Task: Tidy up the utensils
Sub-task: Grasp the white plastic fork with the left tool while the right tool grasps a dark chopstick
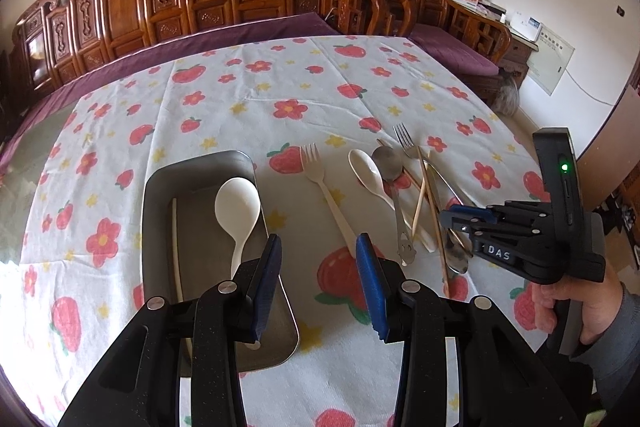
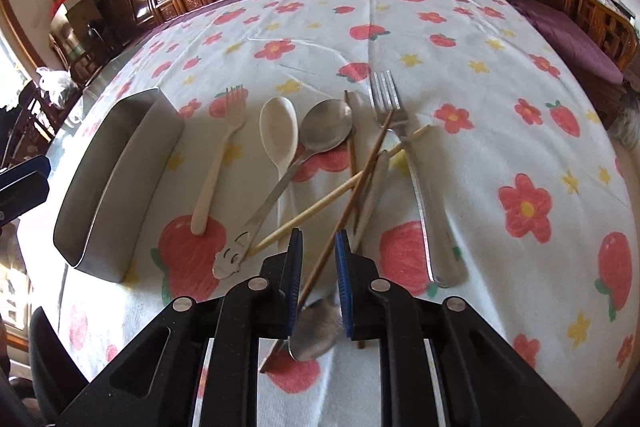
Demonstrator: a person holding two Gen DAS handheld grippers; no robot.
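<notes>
Left wrist view: left gripper (image 1: 318, 247) released, holding nothing, above the steel tray (image 1: 160, 187); white ladle (image 1: 237, 211) lies inside the tray
Right wrist view: right gripper (image 2: 318, 241) slightly parted, a dark chopstick (image 2: 344, 223) between its pads, untouched; remaining utensils lie on the tabletop (image 2: 480, 87) right of the tray

- Left claw (image 1: 318, 247), lower centre of its view, points steeply down, jaws parted and empty.
- Right claw (image 2: 318, 247) tilts down, jaws narrowly apart.
- A hand (image 1: 576, 307) at lower right grips its handle.
</notes>
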